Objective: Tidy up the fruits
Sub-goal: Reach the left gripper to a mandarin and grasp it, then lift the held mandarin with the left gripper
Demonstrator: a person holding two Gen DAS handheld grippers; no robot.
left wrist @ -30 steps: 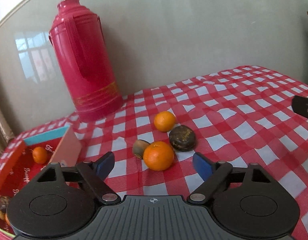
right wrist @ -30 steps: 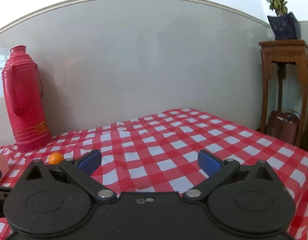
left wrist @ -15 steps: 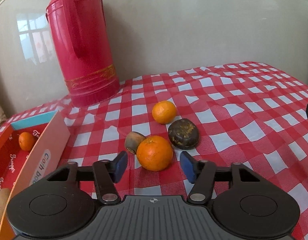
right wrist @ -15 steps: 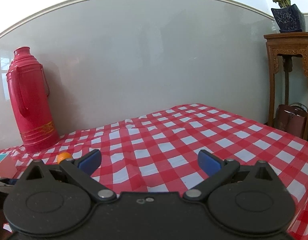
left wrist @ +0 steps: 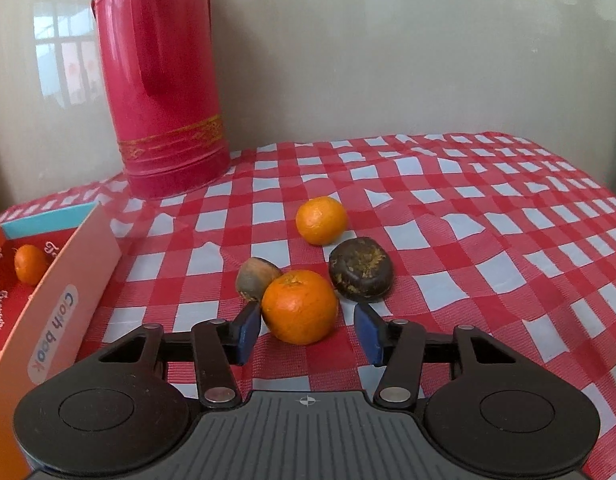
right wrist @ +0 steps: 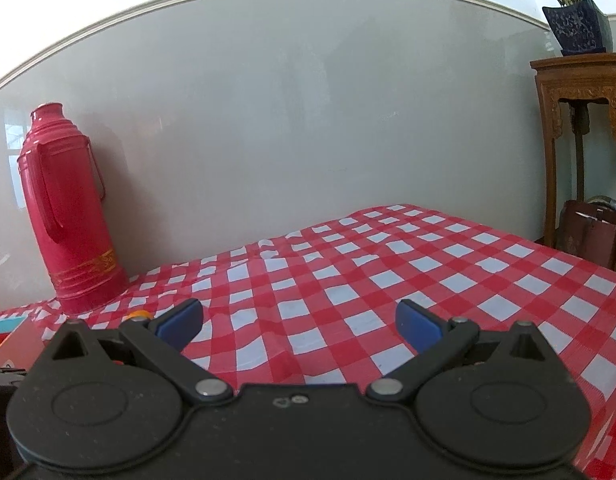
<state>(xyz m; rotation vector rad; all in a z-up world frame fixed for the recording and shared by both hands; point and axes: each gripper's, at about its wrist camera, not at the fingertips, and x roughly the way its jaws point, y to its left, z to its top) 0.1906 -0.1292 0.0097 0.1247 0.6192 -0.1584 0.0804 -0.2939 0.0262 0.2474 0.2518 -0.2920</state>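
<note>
On the red-checked cloth (left wrist: 467,240) a bright orange (left wrist: 300,306) lies between the blue pads of my left gripper (left wrist: 308,320). The jaws are closing. The left pad is almost at the peel, while a small gap shows at the right pad. A brownish fruit (left wrist: 256,282) touches the orange behind it on the left, and a dark wrinkled fruit (left wrist: 361,276) sits just behind on the right. Another orange (left wrist: 321,220) lies farther back. My right gripper (right wrist: 300,320) is open over bare cloth with nothing between its fingers.
An open red box (left wrist: 68,292) with a small orange (left wrist: 30,264) inside stands at the left. A tall red thermos (left wrist: 164,80) is at the back by the wall. A wooden stand (right wrist: 579,128) with a potted plant (right wrist: 579,28) is off the table's right.
My left gripper came closer and lower to the near orange, and its jaws narrowed from wide apart to just outside the fruit. The right gripper stayed put and open.
</note>
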